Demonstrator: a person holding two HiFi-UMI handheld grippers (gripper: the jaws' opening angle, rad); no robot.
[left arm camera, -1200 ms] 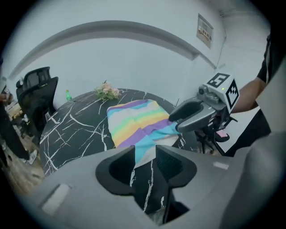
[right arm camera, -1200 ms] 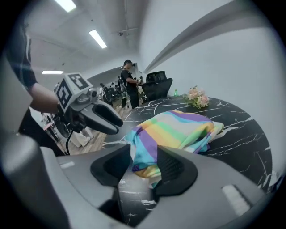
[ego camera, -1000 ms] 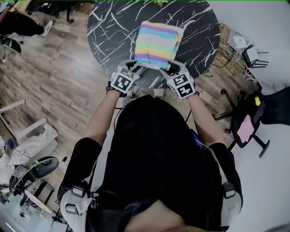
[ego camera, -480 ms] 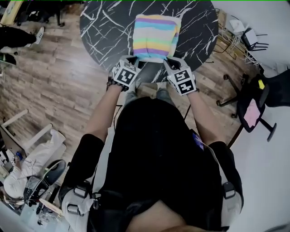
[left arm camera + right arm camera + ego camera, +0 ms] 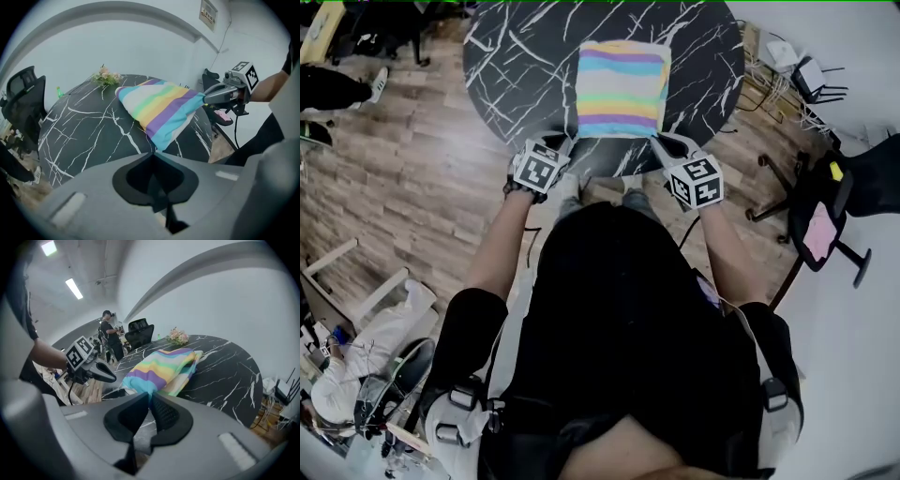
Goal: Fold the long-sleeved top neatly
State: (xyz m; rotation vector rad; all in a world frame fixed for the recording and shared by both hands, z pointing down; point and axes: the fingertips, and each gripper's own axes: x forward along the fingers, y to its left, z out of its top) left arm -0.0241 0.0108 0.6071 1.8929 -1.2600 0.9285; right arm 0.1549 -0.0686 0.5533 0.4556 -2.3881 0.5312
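Trouble brews at the near edge of the pastel-striped folded long-sleeved top (image 5: 621, 89), lying on the round black marbled bench (image 5: 516, 56). The right hand-held gripper (image 5: 149, 397) has just been closing and pinches one corner; the left hand-held gripper (image 5: 153, 153) has just pressed together empty beside the other. Any one-sided pull would skew the fold.

I wear a black short-sleeved shirt (image 5: 628, 309) and grey shoulder straps (image 5: 450, 417); my left tongs (image 5: 566, 144) and right tongs (image 5: 658, 142) bear black-and-white marker cubes (image 5: 536, 170).
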